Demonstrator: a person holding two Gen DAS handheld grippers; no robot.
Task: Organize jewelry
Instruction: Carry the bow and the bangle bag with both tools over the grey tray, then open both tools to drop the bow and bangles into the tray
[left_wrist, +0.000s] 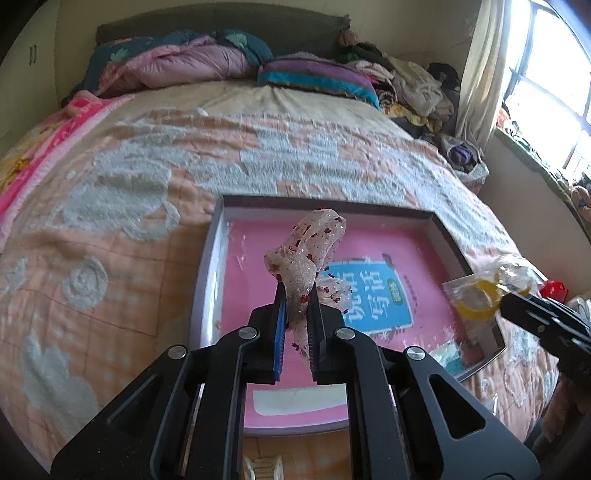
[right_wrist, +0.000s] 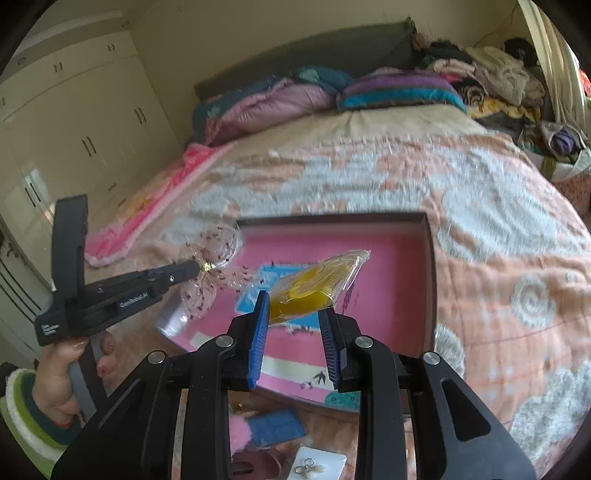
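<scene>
Two jewelry pieces held above the open box, ready to be set down

The left gripper (left_wrist: 295, 295) is clamped on a sheer glittery bow (left_wrist: 306, 254) with red flecks, which stands up from between the fingers over the box (left_wrist: 207, 266) on the bedspread (left_wrist: 110, 177); the right gripper (right_wrist: 293, 317) is closed on the near edge of a clear bag holding a yellow piece (right_wrist: 314, 284), which juts forward and up over the pink book cover (right_wrist: 388, 280) lining the box (its contents cannot be made out). Each piece is best lowered until it is just above the lining before the jaws are eased apart, and the two should be placed well apart so they are not tangled
</scene>
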